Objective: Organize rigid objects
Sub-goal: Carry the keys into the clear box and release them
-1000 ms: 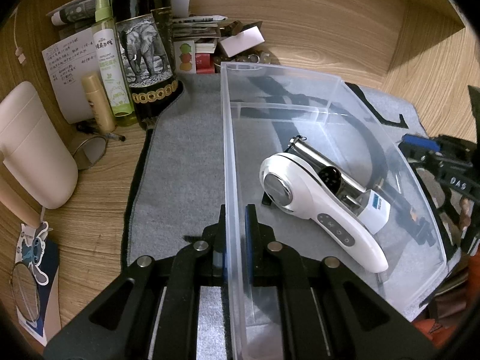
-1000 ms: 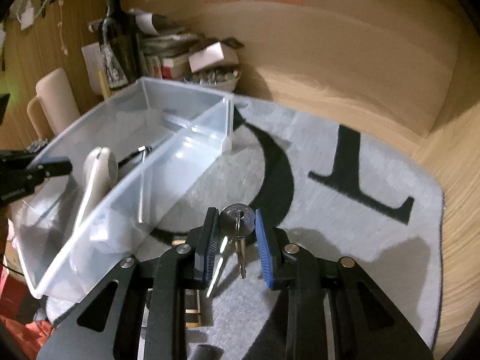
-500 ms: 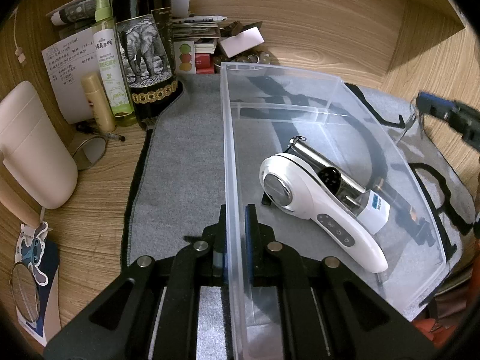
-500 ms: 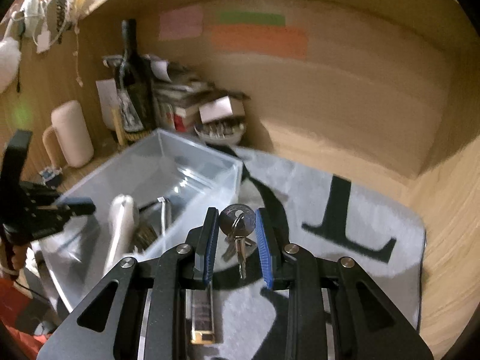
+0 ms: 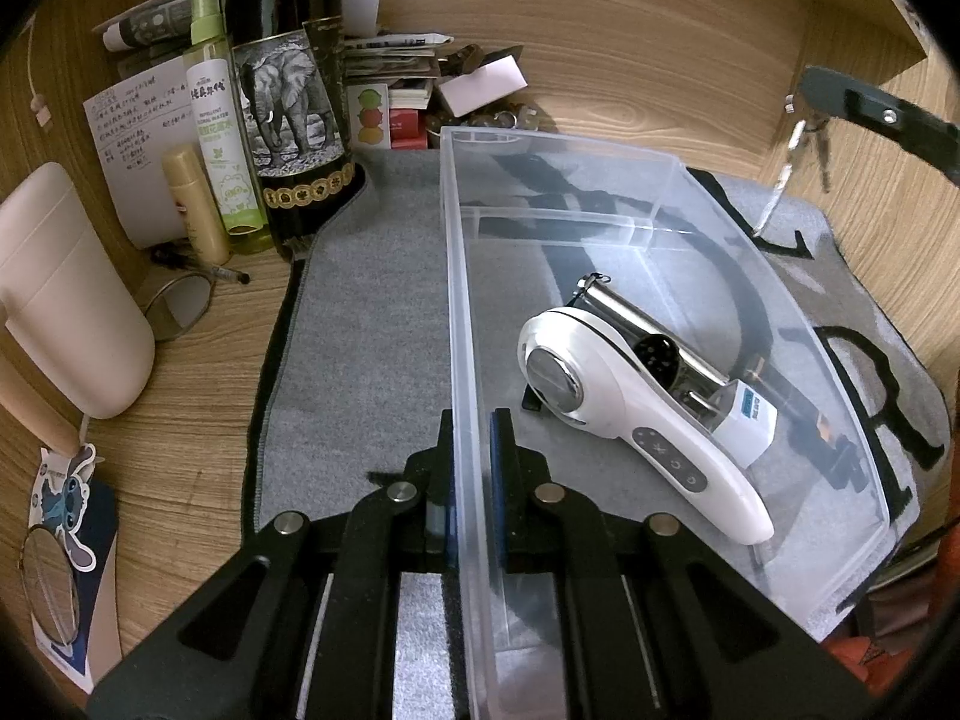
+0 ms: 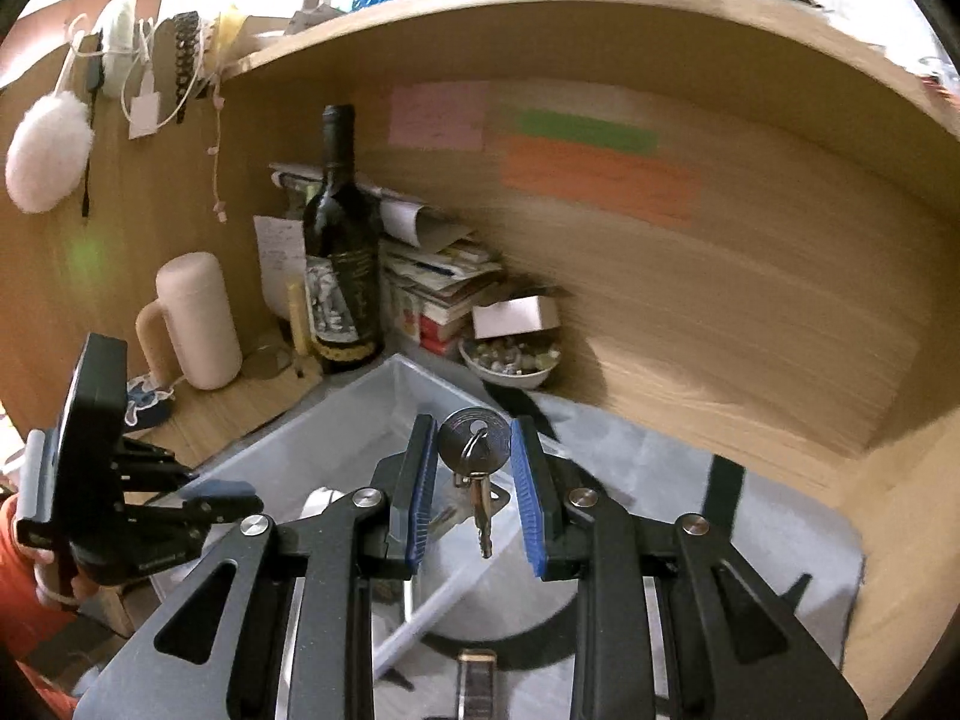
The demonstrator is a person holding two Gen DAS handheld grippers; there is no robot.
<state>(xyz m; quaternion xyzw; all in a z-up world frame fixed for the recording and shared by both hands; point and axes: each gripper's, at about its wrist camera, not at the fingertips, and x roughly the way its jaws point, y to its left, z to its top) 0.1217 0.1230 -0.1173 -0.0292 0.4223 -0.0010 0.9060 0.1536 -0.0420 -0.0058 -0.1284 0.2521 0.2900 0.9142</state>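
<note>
**Keys lifted above the box**

Risen since the earlier frame, the right gripper (image 6: pixel 471 480) now hangs over the clear plastic storage box (image 5: pixel 780 276) on the grey mat (image 5: pixel 372 312) — clenched on a silver disc with small metal keys (image 6: pixel 474 450) dangling. Left gripper (image 5: pixel 474 468) clamps the box's near wall — a white handheld device (image 5: pixel 630 414) lies inside.

The clear bin (image 5: pixel 600 192) sits on the mat (image 5: pixel 372 312), its near wall pinched between the left gripper (image 5: pixel 474 468) pads. Inside the bin lies the handheld device (image 5: pixel 630 414), before a divider (image 5: pixel 558 222). The wine bottle (image 5: pixel 288 90) stands behind-left of the bin, the spray bottle (image 5: pixel 219 120) beside it. The keys (image 6: pixel 474 468) hang in the right gripper (image 6: pixel 474 480), above the bin.
</note>
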